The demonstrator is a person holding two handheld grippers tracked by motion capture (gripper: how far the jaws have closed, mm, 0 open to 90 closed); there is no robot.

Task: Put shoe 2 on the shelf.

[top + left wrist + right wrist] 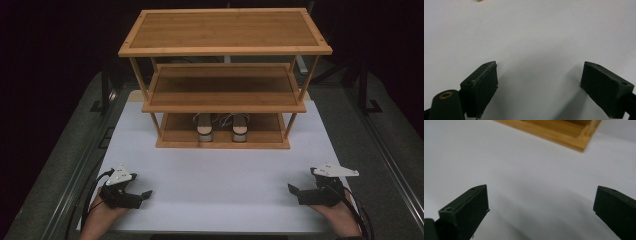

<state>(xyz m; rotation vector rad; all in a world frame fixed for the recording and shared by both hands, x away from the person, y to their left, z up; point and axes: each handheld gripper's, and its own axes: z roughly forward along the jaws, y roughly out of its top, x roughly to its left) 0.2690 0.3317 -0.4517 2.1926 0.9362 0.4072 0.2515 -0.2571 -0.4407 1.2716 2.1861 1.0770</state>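
The left tool (145, 194) rests at seven o'clock on the white counter (215, 175), jaws apart and empty. At twelve o'clock, the pair of shoes (222, 127) sits on the bottom tier of the wooden rack (225, 50), toes outward. The right tool (292, 190), at five o'clock, is also spread wide, holding nothing. Approach low under the middle shelf and take one shoe per tool by its toe.

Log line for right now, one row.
left gripper: open, empty | right gripper: open, empty | pair of shoes: bottom shelf | rack: on table
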